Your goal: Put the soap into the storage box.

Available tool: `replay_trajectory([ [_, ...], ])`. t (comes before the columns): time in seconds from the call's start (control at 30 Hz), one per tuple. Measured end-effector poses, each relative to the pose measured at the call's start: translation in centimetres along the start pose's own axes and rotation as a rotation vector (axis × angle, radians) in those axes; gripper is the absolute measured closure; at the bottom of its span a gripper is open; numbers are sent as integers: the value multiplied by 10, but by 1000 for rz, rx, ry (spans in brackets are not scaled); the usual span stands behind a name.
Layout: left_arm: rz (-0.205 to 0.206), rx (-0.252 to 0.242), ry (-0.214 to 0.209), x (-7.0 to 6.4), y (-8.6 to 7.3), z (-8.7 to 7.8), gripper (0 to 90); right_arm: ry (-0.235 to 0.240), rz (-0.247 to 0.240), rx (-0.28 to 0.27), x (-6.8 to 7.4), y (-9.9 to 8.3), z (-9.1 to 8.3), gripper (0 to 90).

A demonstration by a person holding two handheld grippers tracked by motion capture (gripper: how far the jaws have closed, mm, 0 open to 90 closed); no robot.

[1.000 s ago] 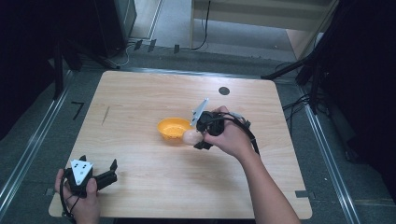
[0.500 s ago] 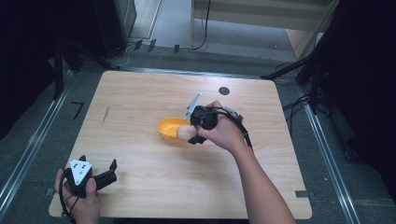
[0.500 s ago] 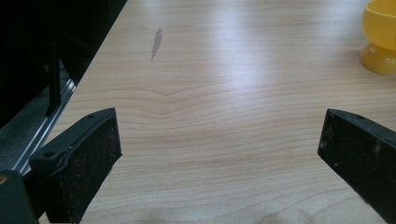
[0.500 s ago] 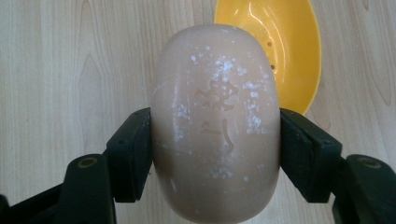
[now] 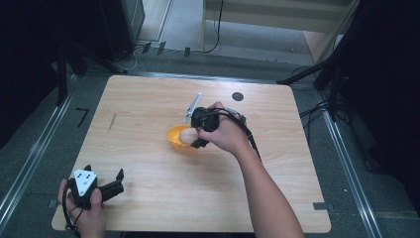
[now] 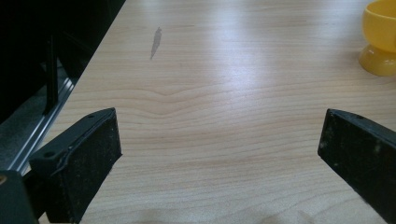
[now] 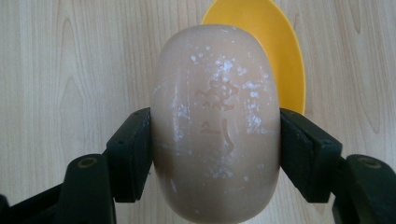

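Note:
My right gripper (image 5: 190,137) is shut on a tan egg (image 5: 186,135), holding it just above a small yellow egg cup (image 5: 174,137) near the table's middle. In the right gripper view the egg (image 7: 215,121) sits squeezed between both black pads, with the yellow cup (image 7: 275,44) partly hidden behind it. My left gripper (image 5: 118,182) rests at the table's front left corner, open and holding nothing. The left gripper view looks across bare wood between its wide-spread jaws, and the cup (image 6: 380,37) stands far off at the upper right.
The wooden table (image 5: 148,99) has a small dark streak (image 5: 112,122) at its left and a black round mark (image 5: 237,96) at the back. Metal rails run along both sides on the floor. A cable trails from the right gripper over the wrist.
My right gripper has carried the egg leftward from beside the cup to just above it. The left gripper has stayed in place.

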State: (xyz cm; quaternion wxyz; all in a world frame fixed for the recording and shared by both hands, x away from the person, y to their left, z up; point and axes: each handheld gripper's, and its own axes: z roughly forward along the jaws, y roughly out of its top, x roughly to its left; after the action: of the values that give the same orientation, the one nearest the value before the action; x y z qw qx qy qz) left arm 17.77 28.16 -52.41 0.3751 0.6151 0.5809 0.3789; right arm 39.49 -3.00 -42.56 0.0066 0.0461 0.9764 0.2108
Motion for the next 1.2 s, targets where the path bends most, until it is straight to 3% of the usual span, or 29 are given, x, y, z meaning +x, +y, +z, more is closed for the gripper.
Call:
replay_trajectory([
  [0.73,-11,-2,-7,2,0,0,0,14,15,40,-19,11,26,336],
  [1.2,-16,-3,-10,2,0,0,0,19,31,55,-24,16,32,336],
])
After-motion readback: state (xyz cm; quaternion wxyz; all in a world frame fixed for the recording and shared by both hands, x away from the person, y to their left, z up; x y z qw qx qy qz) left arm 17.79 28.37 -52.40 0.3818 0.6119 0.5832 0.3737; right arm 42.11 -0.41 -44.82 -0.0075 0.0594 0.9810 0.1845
